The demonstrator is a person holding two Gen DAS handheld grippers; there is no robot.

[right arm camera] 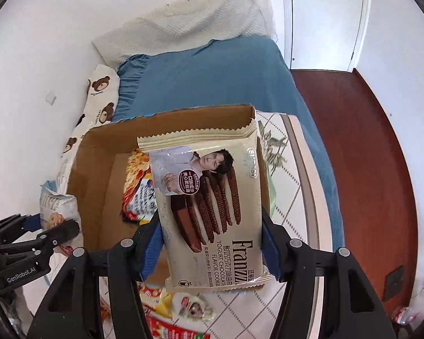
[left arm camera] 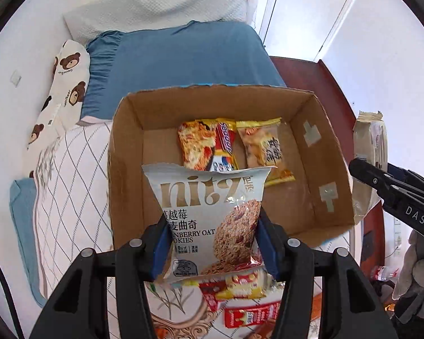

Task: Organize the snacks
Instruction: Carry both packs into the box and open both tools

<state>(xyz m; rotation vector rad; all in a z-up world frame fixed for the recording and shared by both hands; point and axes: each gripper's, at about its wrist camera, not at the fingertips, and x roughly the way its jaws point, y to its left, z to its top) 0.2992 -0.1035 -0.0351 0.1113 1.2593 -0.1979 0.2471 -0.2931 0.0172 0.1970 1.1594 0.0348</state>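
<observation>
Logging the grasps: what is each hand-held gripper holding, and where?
Left hand-held gripper pinches the cranberry oat cookie bag by its lower side edges; right hand-held gripper pinches the Franzzi cookie pack likewise.

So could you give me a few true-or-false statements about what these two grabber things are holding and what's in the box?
1. The left gripper holds a Nitz cranberry oat cookie bag. True.
2. The right gripper is empty. False: it is clamped on a Franzzi cookie pack.
3. The cardboard box already holds some snack packets. True.
4. The cardboard box has a closed lid. False: its top is open.
5. More snacks lie on the bed outside the box. True.
</observation>
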